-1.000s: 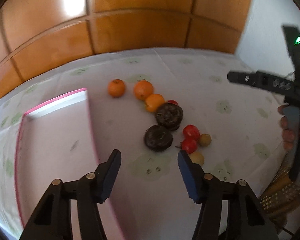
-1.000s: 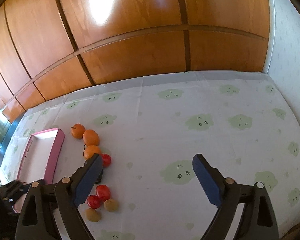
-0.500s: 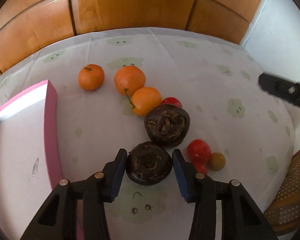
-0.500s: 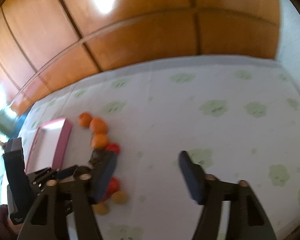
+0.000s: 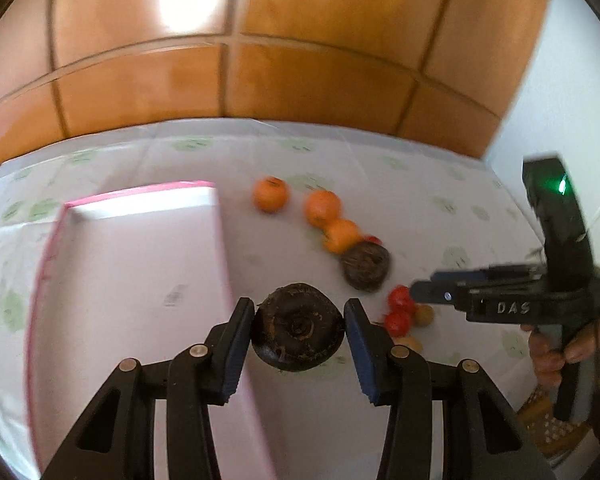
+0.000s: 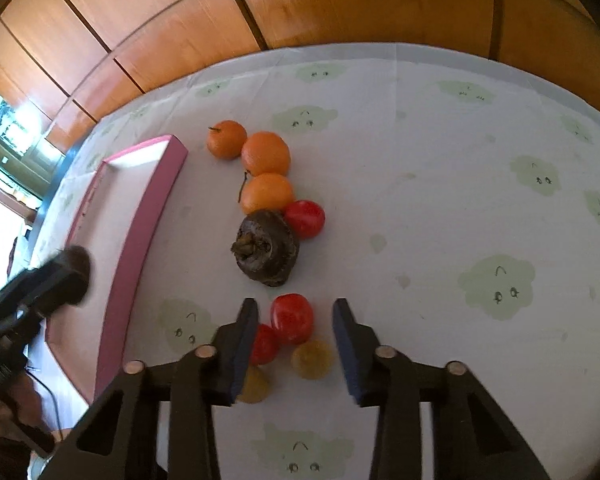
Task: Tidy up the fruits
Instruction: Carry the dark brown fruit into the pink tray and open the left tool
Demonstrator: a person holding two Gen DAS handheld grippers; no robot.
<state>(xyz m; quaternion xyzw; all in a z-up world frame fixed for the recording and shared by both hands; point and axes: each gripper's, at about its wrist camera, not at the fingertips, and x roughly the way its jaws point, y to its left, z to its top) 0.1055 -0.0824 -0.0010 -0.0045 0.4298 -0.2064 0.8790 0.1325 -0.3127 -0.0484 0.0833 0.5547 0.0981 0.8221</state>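
My left gripper [image 5: 298,338] is shut on a dark brown round fruit [image 5: 298,326] and holds it above the cloth, by the right rim of the pink tray [image 5: 220,236]. In the right wrist view the left gripper [image 6: 66,274] is a dark blur over the pink tray [image 6: 140,236]. My right gripper [image 6: 294,342] points down over a red tomato [image 6: 292,318]. Its jaws are closing, the tomato stands between them and a gap shows on both sides. A second red tomato [image 6: 265,345] is half hidden behind the left finger. The right gripper [image 5: 440,294] shows at the right of the left wrist view.
Three oranges [image 6: 266,153] lie in a row beyond a second dark fruit [image 6: 266,248] and a third tomato [image 6: 305,218]. Two small yellow fruits [image 6: 312,358] sit between my right fingers' bases. Wooden panels back the table; a person's hand [image 5: 556,344] grips the right handle.
The left gripper shut on the dark fruit, lifted it and carried it left toward the tray. The right gripper came down over the tomatoes and its jaws narrowed.
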